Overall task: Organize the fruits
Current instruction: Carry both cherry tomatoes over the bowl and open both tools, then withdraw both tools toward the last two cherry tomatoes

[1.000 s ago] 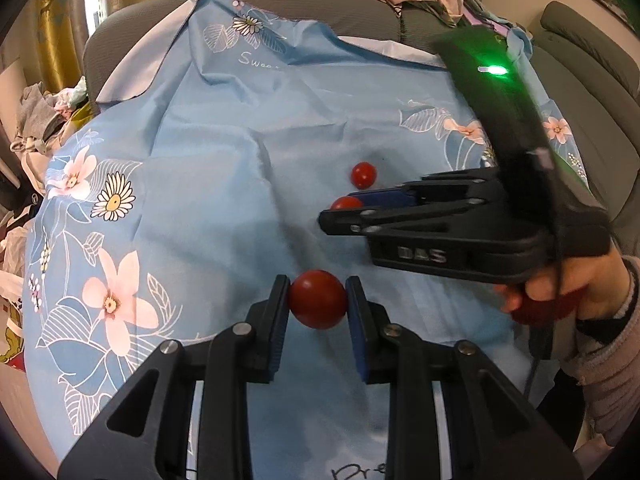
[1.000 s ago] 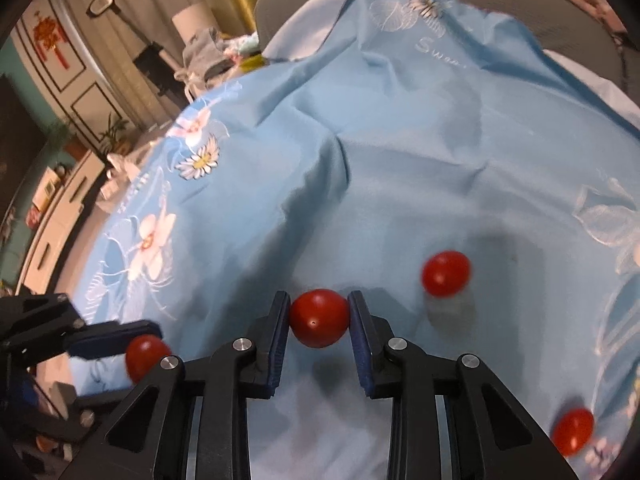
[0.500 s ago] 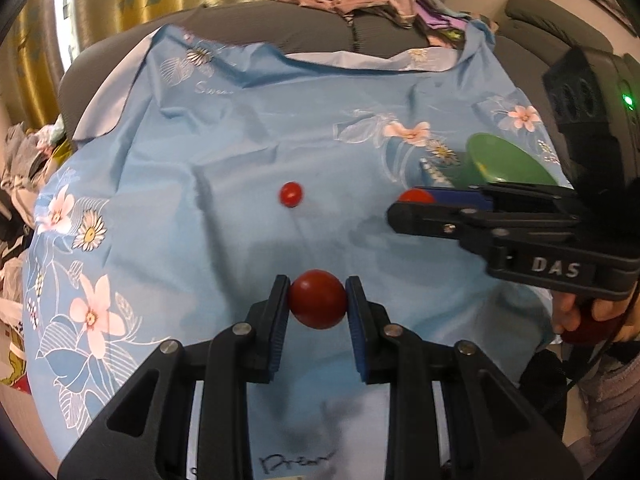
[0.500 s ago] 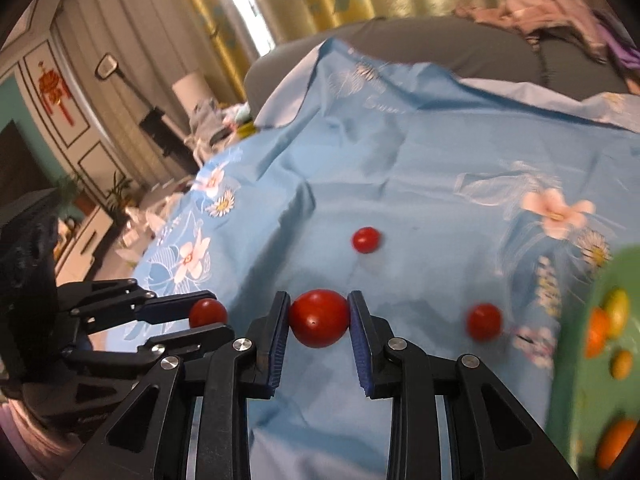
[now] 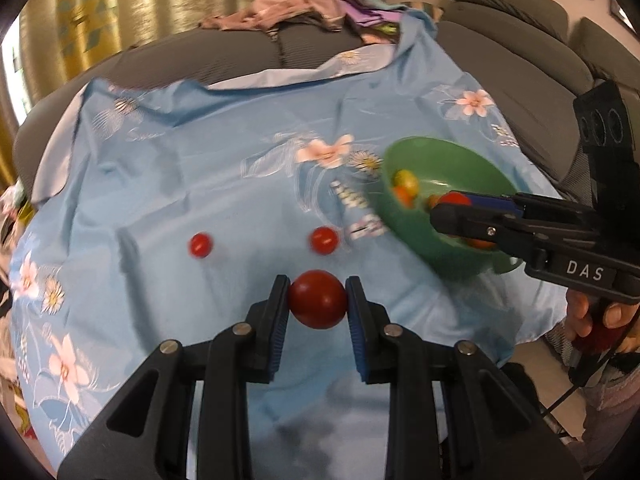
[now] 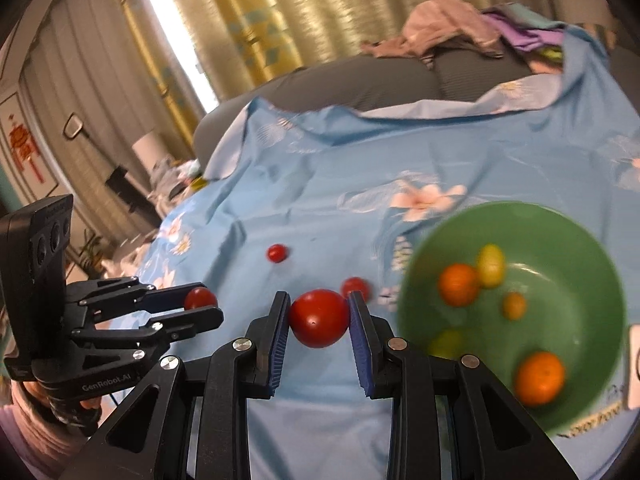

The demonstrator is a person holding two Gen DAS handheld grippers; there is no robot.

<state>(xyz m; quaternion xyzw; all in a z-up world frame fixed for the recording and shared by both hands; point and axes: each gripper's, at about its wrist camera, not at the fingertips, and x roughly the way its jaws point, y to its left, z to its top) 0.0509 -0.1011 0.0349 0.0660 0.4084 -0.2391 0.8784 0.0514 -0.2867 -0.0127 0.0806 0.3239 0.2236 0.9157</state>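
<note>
My left gripper (image 5: pixel 318 300) is shut on a red cherry tomato (image 5: pixel 318 299), held above the blue flowered cloth (image 5: pixel 180 184). My right gripper (image 6: pixel 319 317) is shut on another red tomato (image 6: pixel 319 318); in the left wrist view that gripper (image 5: pixel 452 209) reaches over the near rim of the green bowl (image 5: pixel 420 232). The green bowl (image 6: pixel 572 240) holds several orange and yellow-green small fruits. Two loose red tomatoes lie on the cloth, one further left (image 5: pixel 200 245) and one near the bowl (image 5: pixel 324 240). The left gripper (image 6: pixel 202 307) shows at the left of the right wrist view.
The cloth covers a grey sofa (image 5: pixel 240 52) with a heap of clothes (image 5: pixel 296 4) on its back. More grey cushions (image 5: pixel 520 60) stand at the right. A person's hand (image 5: pixel 596 316) grips the right tool's handle. Curtains (image 6: pixel 260 16) hang behind.
Both grippers have swung to the right with their tomatoes and risen. The green bowl has come into view, and the right gripper now hangs at its rim.
</note>
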